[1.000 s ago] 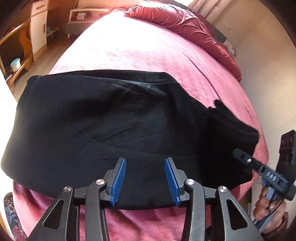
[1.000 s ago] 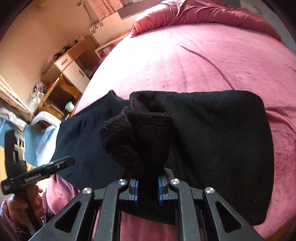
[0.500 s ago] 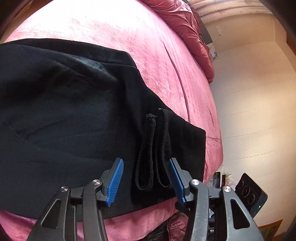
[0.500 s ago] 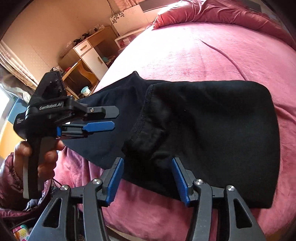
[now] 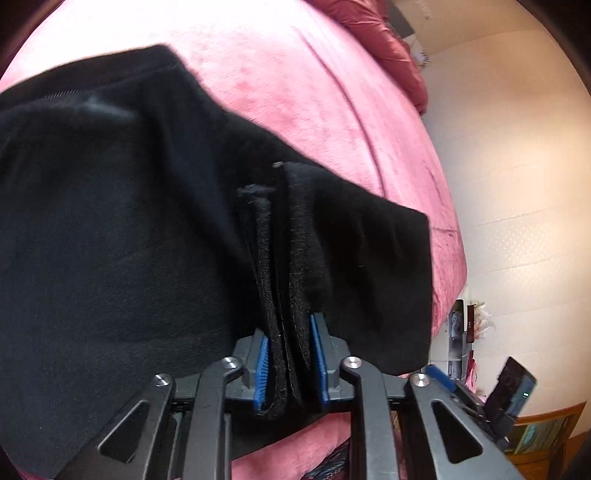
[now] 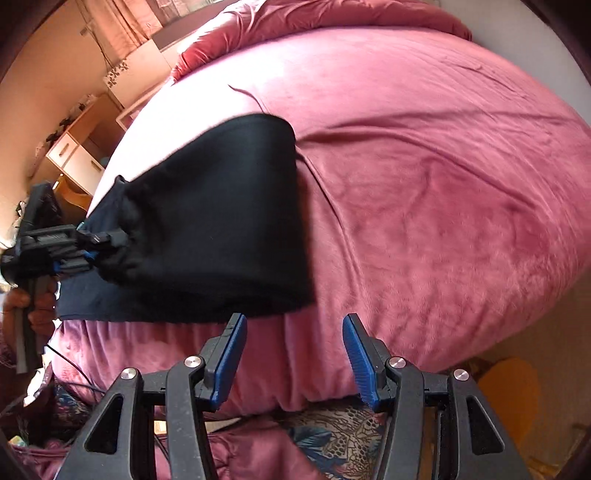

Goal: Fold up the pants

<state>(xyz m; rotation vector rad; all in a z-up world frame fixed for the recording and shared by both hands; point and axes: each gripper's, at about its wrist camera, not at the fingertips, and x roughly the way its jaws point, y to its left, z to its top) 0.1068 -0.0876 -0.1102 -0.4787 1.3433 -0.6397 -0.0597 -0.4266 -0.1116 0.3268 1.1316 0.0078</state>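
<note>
Black pants (image 5: 122, 251) lie folded across a pink bed (image 5: 314, 92). My left gripper (image 5: 289, 363) is shut on the stacked cuff edges of the pants (image 5: 284, 280) at the near edge of the bed. In the right wrist view the pants (image 6: 221, 221) show as a folded black block, with the left gripper (image 6: 94, 246) clamped on their left end. My right gripper (image 6: 293, 360) is open and empty, just off the near right corner of the pants, over the bed's edge.
The pink blanket (image 6: 424, 184) spreads wide to the right of the pants. A red duvet (image 6: 295, 22) is bunched at the head of the bed. A wooden desk and white drawers (image 6: 74, 155) stand at the left. A patterned rug (image 6: 332, 439) lies below the bed's edge.
My right gripper let go of the cuffs, opened and swung right off the pants. My left gripper moved right onto the cuff edges and shut on them.
</note>
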